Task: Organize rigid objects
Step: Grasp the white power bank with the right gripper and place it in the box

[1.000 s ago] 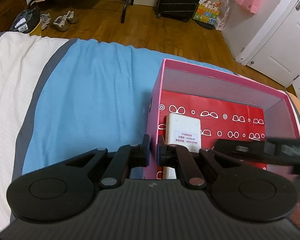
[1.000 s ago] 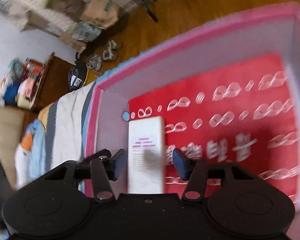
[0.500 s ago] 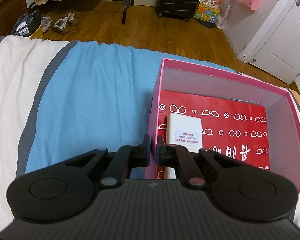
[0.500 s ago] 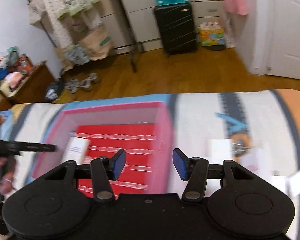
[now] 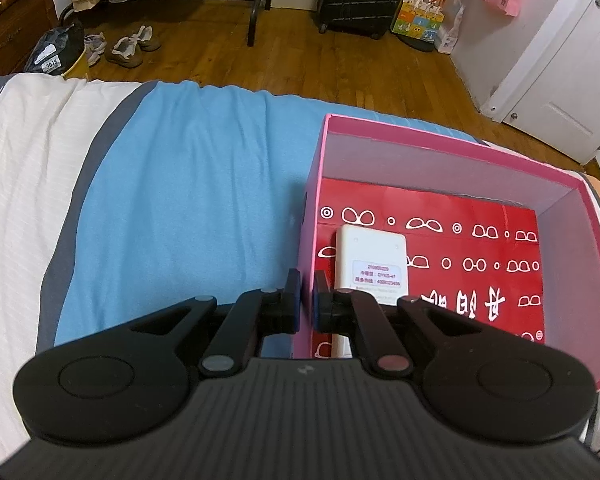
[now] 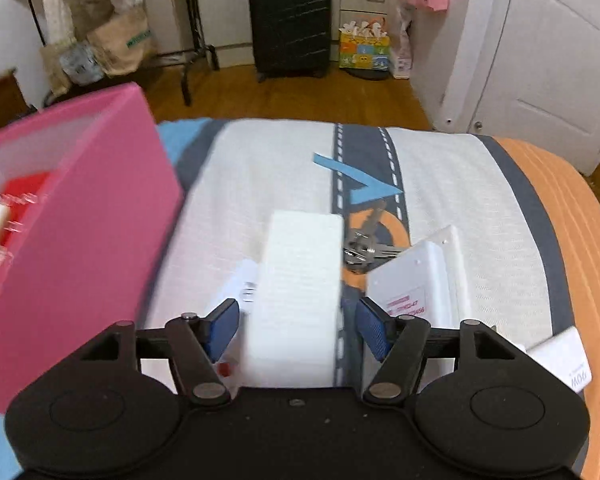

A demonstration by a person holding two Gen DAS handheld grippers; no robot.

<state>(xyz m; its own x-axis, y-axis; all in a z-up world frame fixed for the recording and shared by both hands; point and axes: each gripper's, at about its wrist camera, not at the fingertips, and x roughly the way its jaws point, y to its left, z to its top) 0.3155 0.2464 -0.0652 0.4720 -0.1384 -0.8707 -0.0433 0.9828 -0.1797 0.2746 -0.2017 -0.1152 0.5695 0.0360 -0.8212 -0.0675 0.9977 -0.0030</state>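
A pink box (image 5: 452, 152) with a red patterned floor lies on the bed. A white flat device with a label (image 5: 374, 264) lies inside it at the left. My left gripper (image 5: 307, 300) is shut on the box's left wall. My right gripper (image 6: 296, 328) is open, with a white ribbed block (image 6: 300, 276) lying between its fingers on the bed. The pink box (image 6: 80, 248) stands to its left. A white plastic case with a red label (image 6: 416, 280) and a bunch of keys (image 6: 364, 244) lie just right of the block.
A white card (image 6: 564, 356) lies at the right, and white paper (image 6: 240, 284) shows left of the block. The bed cover is blue, white, grey and orange. Beyond the bed edge are wooden floor, a black suitcase (image 6: 290, 24), shoes (image 5: 128, 46) and a white door (image 5: 572, 80).
My right gripper has left the box, swung right and come down over the white ribbed block among the loose objects. My left gripper keeps its hold on the box wall.
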